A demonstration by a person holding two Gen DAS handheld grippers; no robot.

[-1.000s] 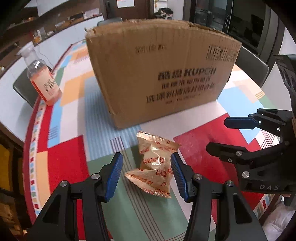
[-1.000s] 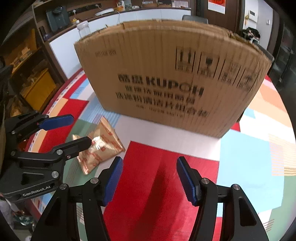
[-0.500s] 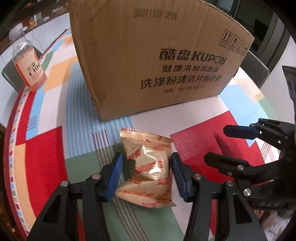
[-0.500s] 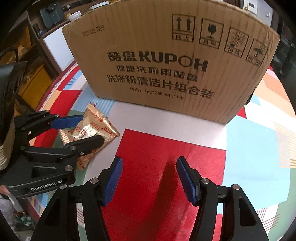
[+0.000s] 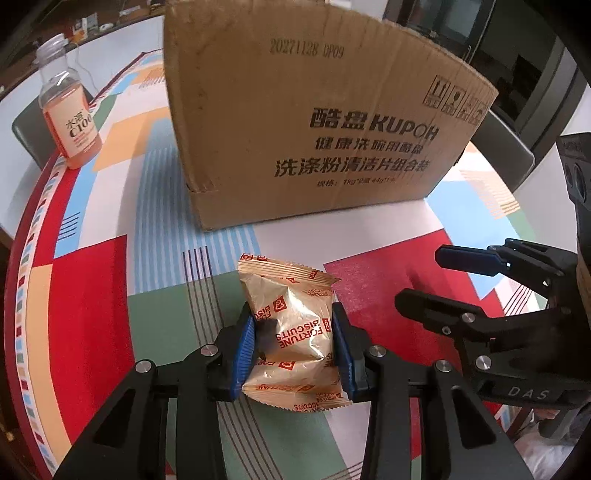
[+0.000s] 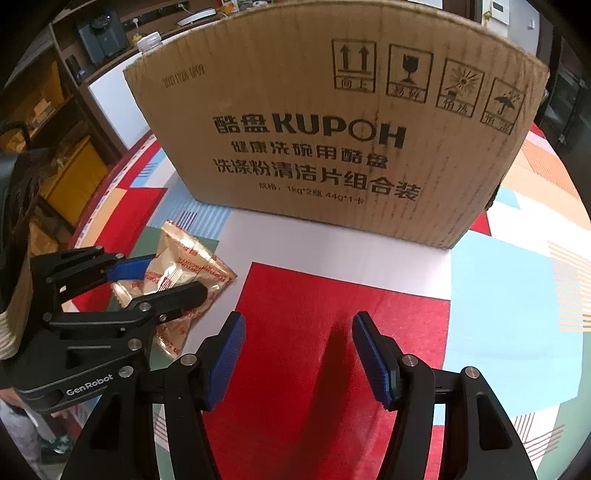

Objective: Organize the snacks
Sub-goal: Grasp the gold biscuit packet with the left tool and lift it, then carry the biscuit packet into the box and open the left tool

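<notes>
Two biscuit packets (image 5: 295,343) between closing left gripper (image 5: 295,354) jaws.

This looks like a lived-in home or small office room rather than a lab: a round desk (image 6: 498,295) under a bright cloth of red, blue, green and orange blocks, with grey chairs (image 5: 506,147) drawn up to it. Behind stand a white counter (image 6: 110,92) strewn with small items, open wooden shelving (image 6: 48,122) and dark glass-fronted cabinets (image 5: 480,33). A dishwashing-product cardboard box (image 6: 332,129) and a drink bottle (image 5: 72,110) sit on the desk.
</notes>
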